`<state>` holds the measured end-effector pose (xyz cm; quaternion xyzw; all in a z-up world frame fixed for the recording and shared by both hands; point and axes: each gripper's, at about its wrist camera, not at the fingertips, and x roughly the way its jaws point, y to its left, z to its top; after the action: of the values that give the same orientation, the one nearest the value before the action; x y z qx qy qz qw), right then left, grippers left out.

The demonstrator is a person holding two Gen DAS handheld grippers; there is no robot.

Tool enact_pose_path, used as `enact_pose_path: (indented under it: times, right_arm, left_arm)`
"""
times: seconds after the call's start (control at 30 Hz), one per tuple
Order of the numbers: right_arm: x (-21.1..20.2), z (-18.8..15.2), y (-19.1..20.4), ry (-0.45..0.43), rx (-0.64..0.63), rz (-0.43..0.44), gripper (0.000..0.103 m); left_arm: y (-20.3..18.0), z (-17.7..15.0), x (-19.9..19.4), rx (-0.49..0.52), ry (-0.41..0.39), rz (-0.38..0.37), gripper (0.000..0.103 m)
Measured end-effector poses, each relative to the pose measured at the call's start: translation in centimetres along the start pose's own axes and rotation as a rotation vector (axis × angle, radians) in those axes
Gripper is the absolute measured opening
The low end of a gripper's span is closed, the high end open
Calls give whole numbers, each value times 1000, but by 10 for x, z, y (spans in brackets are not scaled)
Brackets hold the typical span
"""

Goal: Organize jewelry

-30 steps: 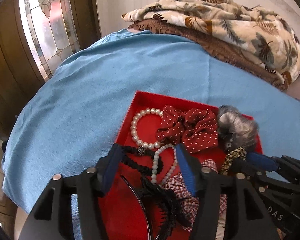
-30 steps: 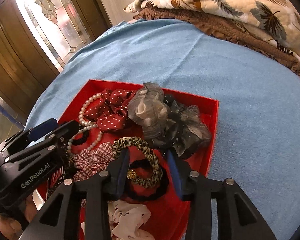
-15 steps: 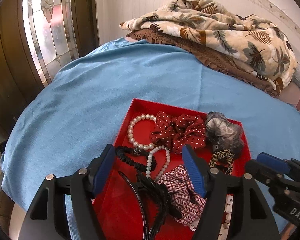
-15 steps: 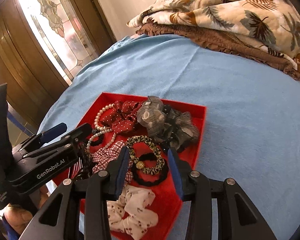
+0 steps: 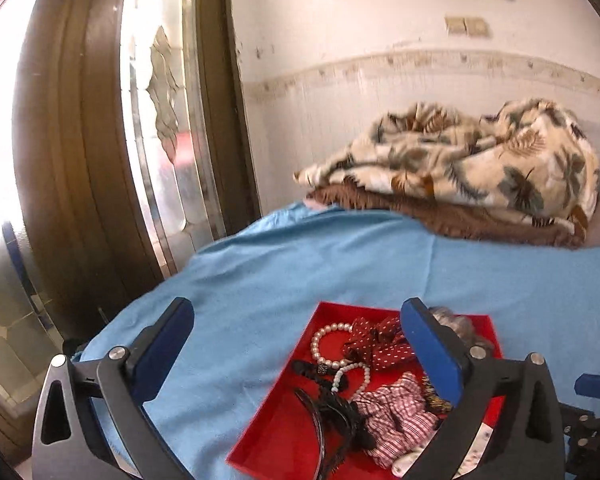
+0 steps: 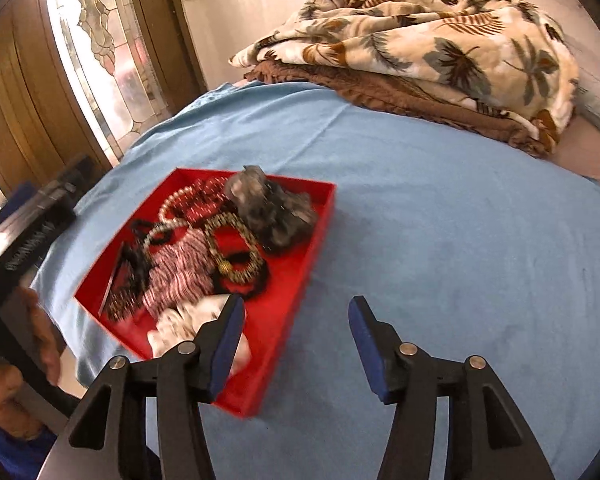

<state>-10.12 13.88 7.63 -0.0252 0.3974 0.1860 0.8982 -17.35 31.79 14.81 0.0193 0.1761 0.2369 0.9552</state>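
Note:
A red tray point(image 5: 300, 364) point(image 6: 300, 264) lies on the blue sheet point(image 5: 300, 268) point(image 6: 440, 208). It holds a pearl bracelet point(image 5: 320, 340), a red dotted scrunchie point(image 5: 380, 348), a plaid scrunchie point(image 5: 396, 412) point(image 6: 184, 268), a grey scrunchie point(image 6: 268, 204), a leopard hair tie point(image 6: 236, 244) and black hair pieces point(image 5: 336, 412). My left gripper point(image 5: 296, 320) is open and empty, raised behind the tray. My right gripper point(image 6: 296, 320) is open and empty, above the tray's near right edge. The left gripper's body point(image 6: 28, 236) shows at the left of the right wrist view.
Folded floral and brown blankets point(image 5: 468, 172) point(image 6: 420, 52) lie at the far end of the bed by the wall. A wooden door with stained glass point(image 5: 156, 120) point(image 6: 100, 44) stands to the left. The bed edge drops off at the left.
Both grippers have pulled back and up from the tray and opened wider. The tray now looks smaller and lower in both views. The right gripper shifted right of the tray.

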Motion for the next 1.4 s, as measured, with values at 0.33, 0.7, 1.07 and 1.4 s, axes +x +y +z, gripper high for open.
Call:
enact_pose_path:
  times: [0.33, 0.7, 1.07, 1.4]
  right_arm:
    - [-32, -34, 3, -49, -62, -66, 68]
    - [-54, -58, -7, -75, -51, -77, 73]
    - [-66, -73, -5, -92, -76, -80, 76]
    - [-72, -77, 2, -104, -96, -93, 77]
  left_arm:
    - [3, 1, -63, -14, 7, 96, 103]
    - [7, -11, -98, -110, 99, -45, 103]
    - [-4, -18, -114, -114, 116, -59, 103]
    - [2, -29, -105, -145, 211, -118, 103]
